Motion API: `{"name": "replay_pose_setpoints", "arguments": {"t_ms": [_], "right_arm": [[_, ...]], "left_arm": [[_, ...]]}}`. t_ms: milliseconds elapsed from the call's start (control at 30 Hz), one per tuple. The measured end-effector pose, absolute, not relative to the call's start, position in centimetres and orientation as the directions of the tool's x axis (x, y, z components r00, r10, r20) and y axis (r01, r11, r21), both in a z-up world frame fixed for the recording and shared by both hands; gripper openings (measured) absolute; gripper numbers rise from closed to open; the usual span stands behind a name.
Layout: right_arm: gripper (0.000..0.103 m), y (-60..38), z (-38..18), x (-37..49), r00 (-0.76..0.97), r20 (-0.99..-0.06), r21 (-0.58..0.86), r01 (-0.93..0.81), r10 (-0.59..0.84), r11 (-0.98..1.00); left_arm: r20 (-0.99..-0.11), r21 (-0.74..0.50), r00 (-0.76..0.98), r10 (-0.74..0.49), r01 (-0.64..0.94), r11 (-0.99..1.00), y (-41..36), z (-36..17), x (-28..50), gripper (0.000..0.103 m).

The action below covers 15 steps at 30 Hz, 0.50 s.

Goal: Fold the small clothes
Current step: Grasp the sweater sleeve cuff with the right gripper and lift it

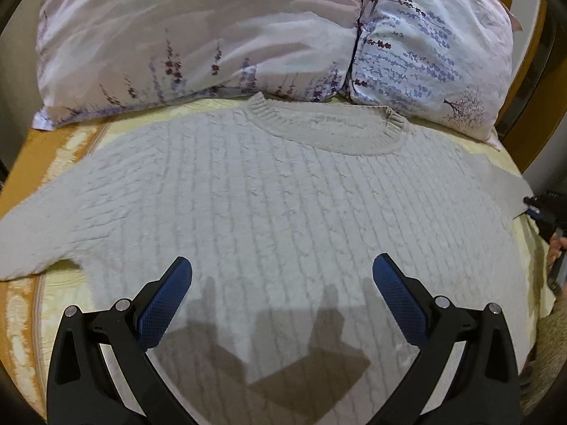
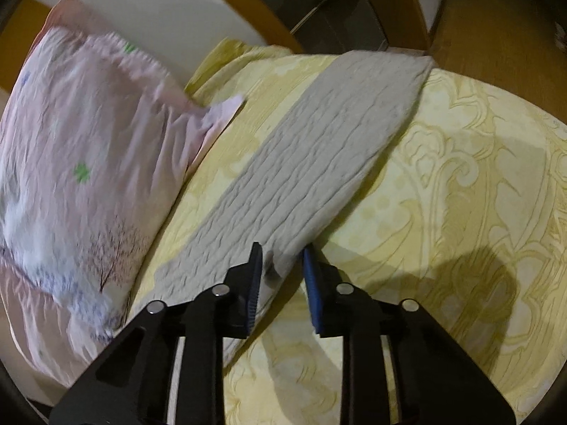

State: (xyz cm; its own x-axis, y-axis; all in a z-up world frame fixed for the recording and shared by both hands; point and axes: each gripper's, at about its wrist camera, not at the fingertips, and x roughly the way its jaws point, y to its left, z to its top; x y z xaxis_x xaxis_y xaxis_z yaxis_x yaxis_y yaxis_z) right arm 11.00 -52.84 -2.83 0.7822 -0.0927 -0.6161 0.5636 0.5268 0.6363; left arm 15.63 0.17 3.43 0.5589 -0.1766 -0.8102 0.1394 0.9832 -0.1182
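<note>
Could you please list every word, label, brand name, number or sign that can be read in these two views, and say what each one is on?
None: no readable text shows in either view.
The sweater shows only cable knit; no tag is legible at its neckline.
The pillows carry printed flowers and trees, no lettering.
The yellow bedspread has only an ornamental pattern.
The left gripper and right gripper bear no markings that can be read.
</note>
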Motion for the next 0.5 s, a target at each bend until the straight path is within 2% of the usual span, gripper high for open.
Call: {"name": "replay_pose_setpoints", "arguments": {"t_ms": [67,300,400,500], "right_arm": [[0.011,-52.6,-2.5,11.5,0.768,-0.628,0.598,0.577,-0.122,0.556],[0.009,-47.9,2.5,11.3,0.83,-0.519,0.49,0.483,-0.202,0.726],[0.009,-43.9,4.7,11.6,0.879,-0.459,0.468,0.363,-0.129,0.806],[0.009,-38.4,5.9,12.5,0.904,-0.427,0.444,0.205,0.004,0.872]], "left_arm": [[-0.799,-0.162,0.561,-0.218,0.148,0.976,0.2,3.1,15.9,0.102],[-0.761,-0.264,0.571,-0.309,0.163,0.951,0.6,3.0,16.5,0.102],[-0.732,-0.32,0.581,-0.355,0.166,0.933,1.0,3.1,16.6,0.102],[-0.691,-0.391,0.588,-0.42,0.184,0.902,1.3,3.3,16.5,0.102]]}}
